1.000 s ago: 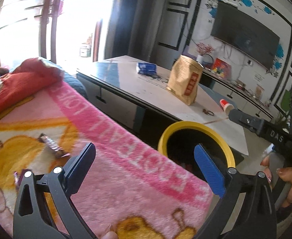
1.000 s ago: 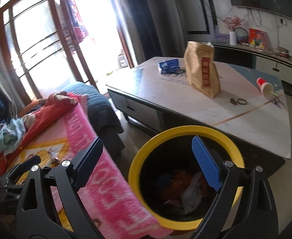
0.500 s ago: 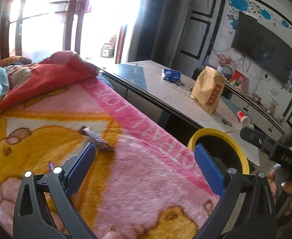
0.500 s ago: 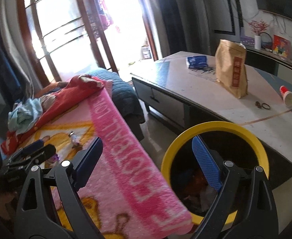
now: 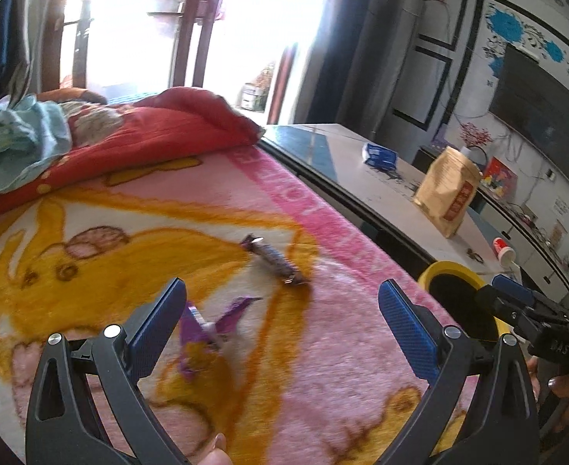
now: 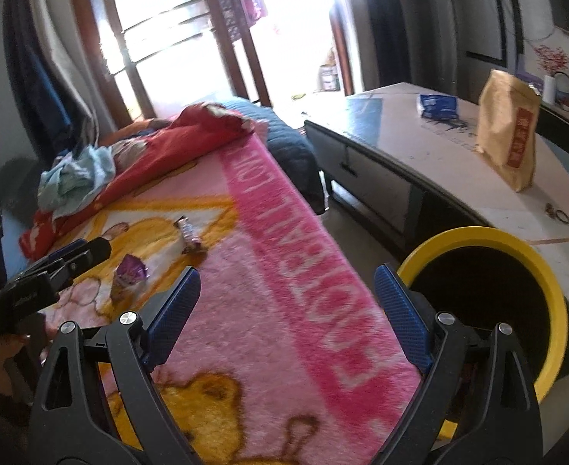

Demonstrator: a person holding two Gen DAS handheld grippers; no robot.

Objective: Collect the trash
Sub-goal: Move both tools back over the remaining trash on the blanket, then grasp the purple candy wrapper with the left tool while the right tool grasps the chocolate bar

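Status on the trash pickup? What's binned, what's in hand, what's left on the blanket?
Done: can't tell; the yellow-rimmed bin looks dark inside.
In hand: nothing. The left tool and right tool are both open and empty.
Left: two wrappers on the pink blanket, a dark twisted candy wrapper and a crumpled purple wrapper, the latter nearest the left tool and probably next.

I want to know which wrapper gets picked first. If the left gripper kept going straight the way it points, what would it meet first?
Most likely the purple wrapper, low between the open left gripper fingers, before the candy bar; depth is uncertain.
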